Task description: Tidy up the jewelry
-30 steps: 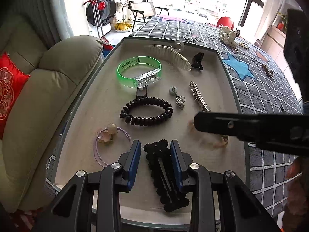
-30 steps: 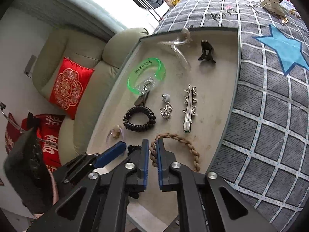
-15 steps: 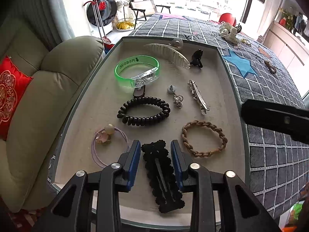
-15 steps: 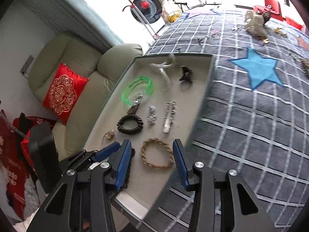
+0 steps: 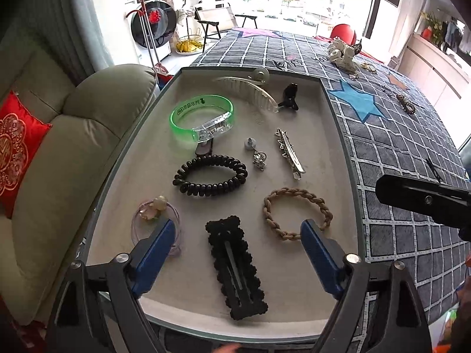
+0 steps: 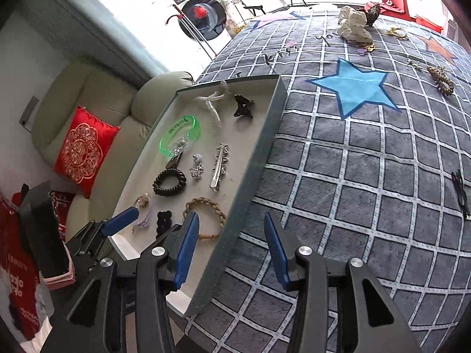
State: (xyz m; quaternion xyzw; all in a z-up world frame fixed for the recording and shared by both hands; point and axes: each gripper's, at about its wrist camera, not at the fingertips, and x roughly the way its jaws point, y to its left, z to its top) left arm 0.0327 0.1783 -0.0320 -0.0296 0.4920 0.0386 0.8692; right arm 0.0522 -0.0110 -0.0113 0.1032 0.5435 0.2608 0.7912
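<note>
Between the spread left claw (image 5: 237, 236) lies the black scalloped fabric hair clip (image 5: 235, 267), long axis pointing ahead and slightly left; the empty right claw (image 6: 231, 247) is spread too.

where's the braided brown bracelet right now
The braided brown bracelet lies in the tray, near its front right corner in the left wrist view, right of the black scalloped hair clip and below the silver spiked clip.
</note>
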